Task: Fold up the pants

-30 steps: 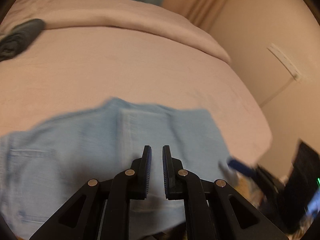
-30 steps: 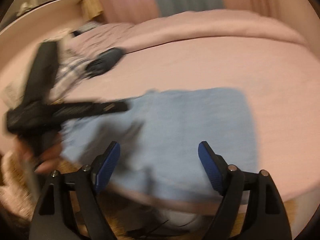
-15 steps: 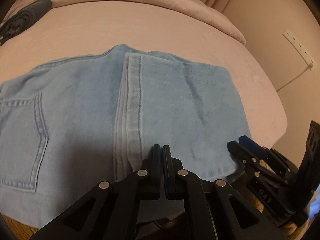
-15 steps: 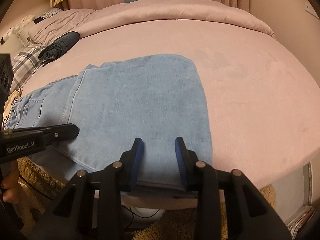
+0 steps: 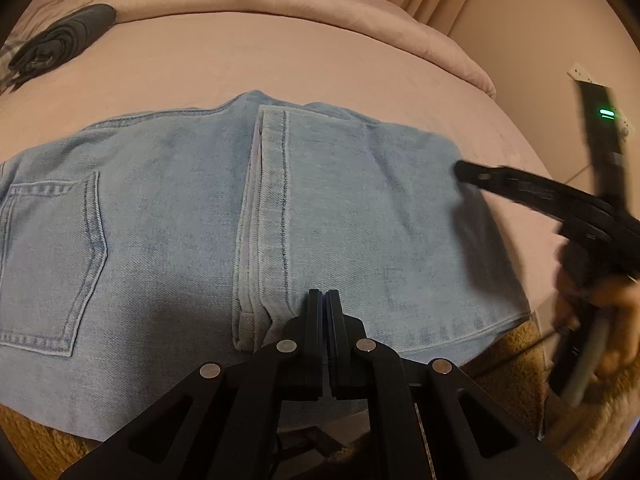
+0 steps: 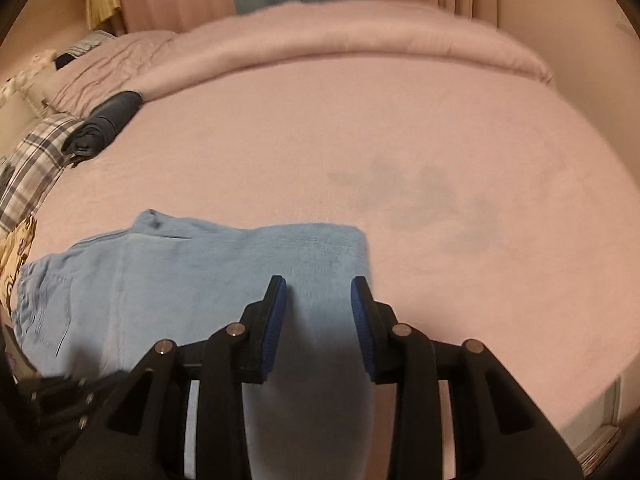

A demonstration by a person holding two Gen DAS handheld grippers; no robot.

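one pair of pale jeans (image 5: 280, 216) lies folded on the pink bed (image 5: 280, 64), its long axis running side to side along the near edge, pocket end to our left and the doubled leg end to our right. our left gripper (image 5: 324, 300) sits pressed together at the near hem by the seam, nothing visibly pinched. our right gripper (image 6: 320, 308) hovers over the right end, blue pads apart with denim showing between them but not gripped. we judge the right hand nearer that end to fold it leftward.

Left gripper (image 5: 324, 296) closed; right gripper (image 6: 319, 294) fingers parted.
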